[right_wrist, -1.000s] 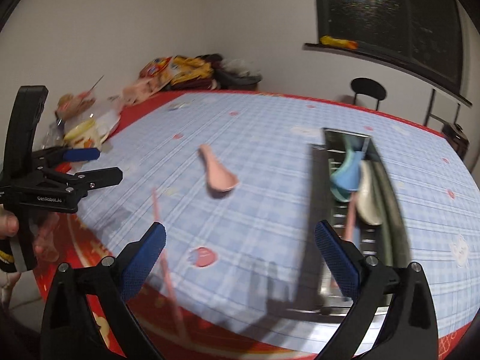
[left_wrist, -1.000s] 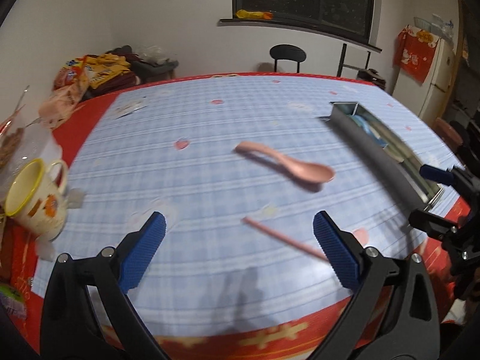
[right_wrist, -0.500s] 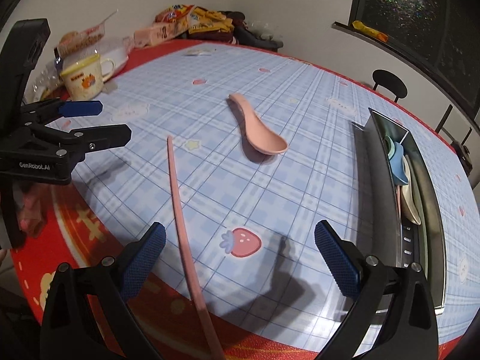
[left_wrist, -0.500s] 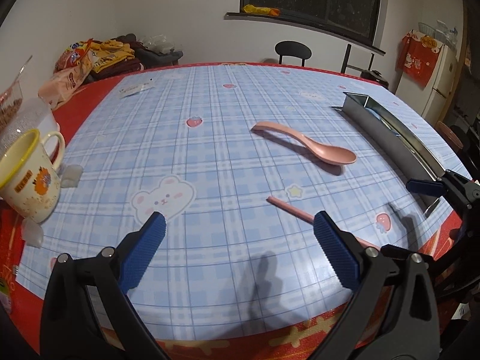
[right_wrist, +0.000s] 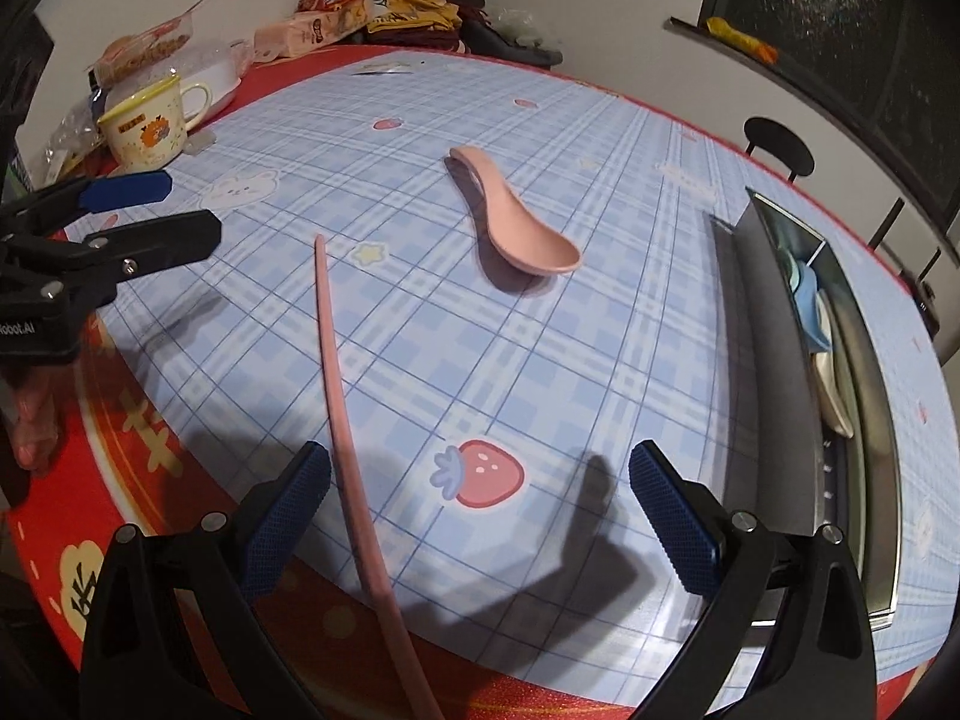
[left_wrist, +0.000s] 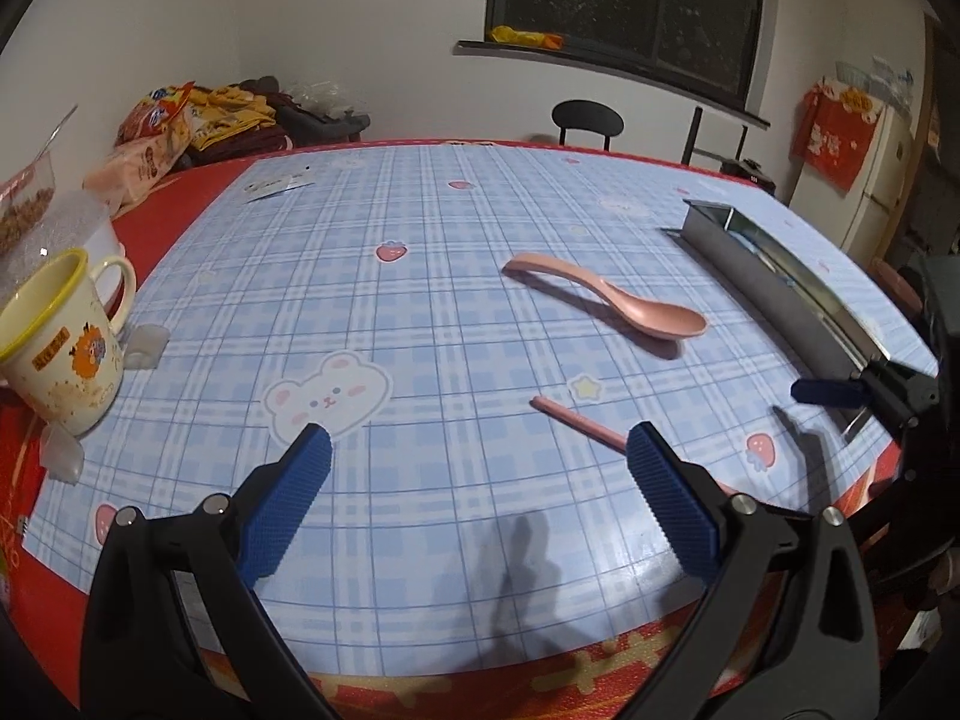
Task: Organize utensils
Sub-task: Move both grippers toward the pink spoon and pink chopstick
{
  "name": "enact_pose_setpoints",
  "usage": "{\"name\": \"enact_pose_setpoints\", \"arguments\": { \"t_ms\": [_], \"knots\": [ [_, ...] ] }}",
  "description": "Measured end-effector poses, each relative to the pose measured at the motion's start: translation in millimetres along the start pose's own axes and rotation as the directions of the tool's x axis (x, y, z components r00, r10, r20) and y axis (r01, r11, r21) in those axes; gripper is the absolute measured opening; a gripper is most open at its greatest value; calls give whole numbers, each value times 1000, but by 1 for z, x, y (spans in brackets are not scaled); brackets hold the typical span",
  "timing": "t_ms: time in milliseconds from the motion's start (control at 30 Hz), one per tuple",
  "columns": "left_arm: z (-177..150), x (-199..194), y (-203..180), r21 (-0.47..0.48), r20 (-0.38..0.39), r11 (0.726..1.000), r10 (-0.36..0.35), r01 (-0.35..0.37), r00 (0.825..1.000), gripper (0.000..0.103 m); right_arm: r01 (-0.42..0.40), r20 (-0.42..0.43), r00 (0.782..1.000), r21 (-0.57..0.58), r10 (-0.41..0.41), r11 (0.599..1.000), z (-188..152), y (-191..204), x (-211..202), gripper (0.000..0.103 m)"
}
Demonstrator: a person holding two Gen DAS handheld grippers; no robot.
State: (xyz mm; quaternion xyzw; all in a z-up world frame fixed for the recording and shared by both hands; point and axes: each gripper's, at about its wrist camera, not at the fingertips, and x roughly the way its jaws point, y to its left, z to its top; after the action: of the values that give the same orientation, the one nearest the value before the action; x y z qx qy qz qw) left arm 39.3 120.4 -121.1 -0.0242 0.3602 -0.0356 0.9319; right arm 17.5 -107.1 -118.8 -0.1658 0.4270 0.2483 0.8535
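Beside the wide-open, empty right claw (right_wrist: 479, 501) lies the pink chopstick (right_wrist: 336, 360), just inside its left finger.

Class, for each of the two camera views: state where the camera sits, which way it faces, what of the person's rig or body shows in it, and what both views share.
Left wrist: sits on the left gripper at the table's near edge, facing across toward the window; its own open jaws and the right gripper show.
Right wrist: sits on the right gripper, facing across toward the cup; its open jaws, the left gripper and fingers show.
Shared: pink spoon, pink chopstick, metal tray.
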Motion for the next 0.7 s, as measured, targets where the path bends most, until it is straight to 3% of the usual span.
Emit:
{"name": "enact_pose_setpoints", "arguments": {
  "t_ms": [200,300,500,567,700],
  "knots": [
    [0,2,11,-60,-11,998,-24,23,1000,97,-18,-4,1000,21,19,1000,-2,-1,1,97],
    [0,1,11,-62,-9,998,-23,22,1000,97,-77,-24,997,63,78,995,-1,-11,5,98],
    [0,1,8,-52,-3,999,-14,14,1000,97,-64,-23,998,31,65,997,-2,-5,4,97],
    [2,1,6,-26,-10,999,-43,42,999,97,-47,-6,999,-1,47,999,-3,1,0,91],
    [16,7,3,13,-58,995,-96,97,994,97,-111,15,994,-23,112,994,-5,5,-6,64]
  ]
}}
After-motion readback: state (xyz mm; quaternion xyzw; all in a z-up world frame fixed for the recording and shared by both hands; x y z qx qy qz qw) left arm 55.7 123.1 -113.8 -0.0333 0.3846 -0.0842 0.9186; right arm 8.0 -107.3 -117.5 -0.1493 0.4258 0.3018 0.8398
